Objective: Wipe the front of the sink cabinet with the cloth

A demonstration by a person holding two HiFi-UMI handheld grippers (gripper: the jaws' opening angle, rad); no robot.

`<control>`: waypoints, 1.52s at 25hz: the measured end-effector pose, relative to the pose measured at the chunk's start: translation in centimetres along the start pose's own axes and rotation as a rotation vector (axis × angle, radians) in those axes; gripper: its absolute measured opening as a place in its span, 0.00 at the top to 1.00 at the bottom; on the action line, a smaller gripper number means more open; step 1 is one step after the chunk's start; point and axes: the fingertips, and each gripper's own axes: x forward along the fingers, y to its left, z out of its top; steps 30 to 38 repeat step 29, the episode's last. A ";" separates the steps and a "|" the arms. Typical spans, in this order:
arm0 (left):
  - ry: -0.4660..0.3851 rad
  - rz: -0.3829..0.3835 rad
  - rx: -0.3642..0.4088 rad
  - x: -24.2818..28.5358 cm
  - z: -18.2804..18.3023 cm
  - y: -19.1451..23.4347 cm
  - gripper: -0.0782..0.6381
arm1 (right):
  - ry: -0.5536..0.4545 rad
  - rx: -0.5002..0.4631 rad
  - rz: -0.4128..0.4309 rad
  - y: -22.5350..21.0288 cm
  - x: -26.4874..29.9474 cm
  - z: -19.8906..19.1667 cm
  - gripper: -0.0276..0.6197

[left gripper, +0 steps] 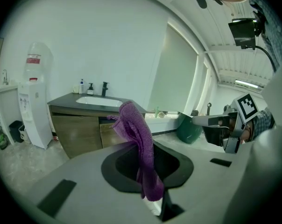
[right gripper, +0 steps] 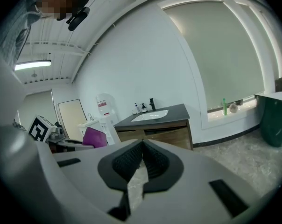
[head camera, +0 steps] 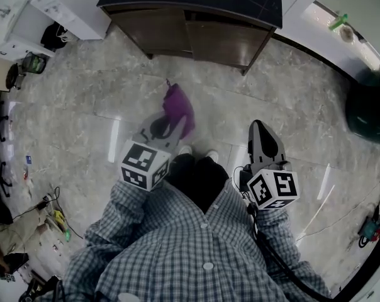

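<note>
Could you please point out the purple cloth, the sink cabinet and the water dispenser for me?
purple cloth (left gripper: 143,139), left gripper view, middle of the hanging fold.
sink cabinet (head camera: 224,43), head view, right-hand front panel.
water dispenser (left gripper: 34,111), left gripper view, white front of its body.

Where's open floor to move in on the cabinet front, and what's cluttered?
Bare marble floor runs between the person's shoes and the brown wooden sink cabinet. Crowded: cables and black bags along the left edge, dark green bin at right.
</note>
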 end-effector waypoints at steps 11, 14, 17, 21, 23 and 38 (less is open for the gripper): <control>-0.057 -0.050 -0.038 -0.4 0.8 0.8 0.82 | 0.024 -0.095 0.031 2.6 1.6 0.4 0.93; -0.063 -0.058 -0.037 -0.6 1.0 0.9 0.82 | 0.024 -0.098 0.034 3.3 2.0 0.5 0.93; -0.067 -0.068 -0.029 -0.8 1.1 0.8 0.82 | 0.015 -0.083 0.039 3.8 2.1 0.7 0.93; -0.067 -0.082 -0.030 -0.8 1.2 0.5 0.82 | 0.003 -0.066 0.039 4.2 2.0 1.2 0.93; -0.068 -0.087 -0.030 -0.9 1.2 0.4 0.82 | 0.005 -0.072 0.042 4.5 1.9 1.3 0.93; -0.068 -0.112 -0.017 -1.2 0.8 -0.9 0.82 | 0.020 -0.076 0.055 4.9 1.3 0.6 0.93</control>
